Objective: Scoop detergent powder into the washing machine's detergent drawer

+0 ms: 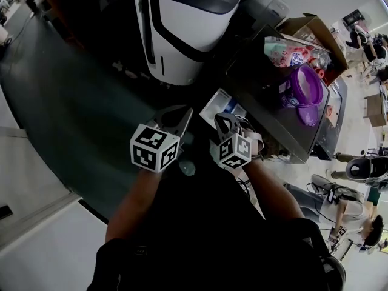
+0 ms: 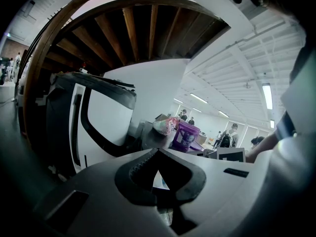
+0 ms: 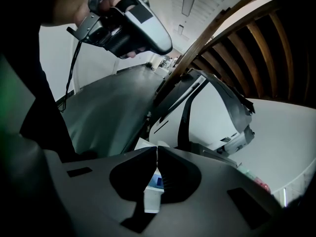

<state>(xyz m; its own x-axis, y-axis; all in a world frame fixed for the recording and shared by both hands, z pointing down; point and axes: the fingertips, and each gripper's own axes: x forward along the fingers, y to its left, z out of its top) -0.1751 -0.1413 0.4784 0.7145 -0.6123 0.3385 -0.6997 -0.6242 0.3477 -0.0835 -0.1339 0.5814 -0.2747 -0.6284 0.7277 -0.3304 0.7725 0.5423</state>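
Head view looks steeply down on two hand-held grippers side by side, low in the frame, over a dark grey-green floor [image 1: 73, 114]. The left gripper [image 1: 177, 121] and the right gripper [image 1: 225, 125] both point up the frame towards the big white washing machine with black trim [image 1: 182, 35], and neither one is touching it. Over to the left gripper view: the jaws are pressed together at the tips, nothing between them, only a small diamond of daylight behind the pads. Right gripper view, same story: tips meeting, no hold on anything, and through the gap a small white carton with blue print [image 3: 154, 190] shows beyond the jaws, apart from them. That carton lies just ahead of the right gripper, against the near edge of a dark-topped table [image 1: 273, 126] to the right of the machine. On the table sits a round purple plastic tub [image 1: 306, 86], with a pink and green printed bag [image 1: 288, 53] behind it and an open brown cardboard box [image 1: 312, 28] further back. The tub looks like the powder container, though its label is too small to tell. No drawer can be made out on the machine's front from here.
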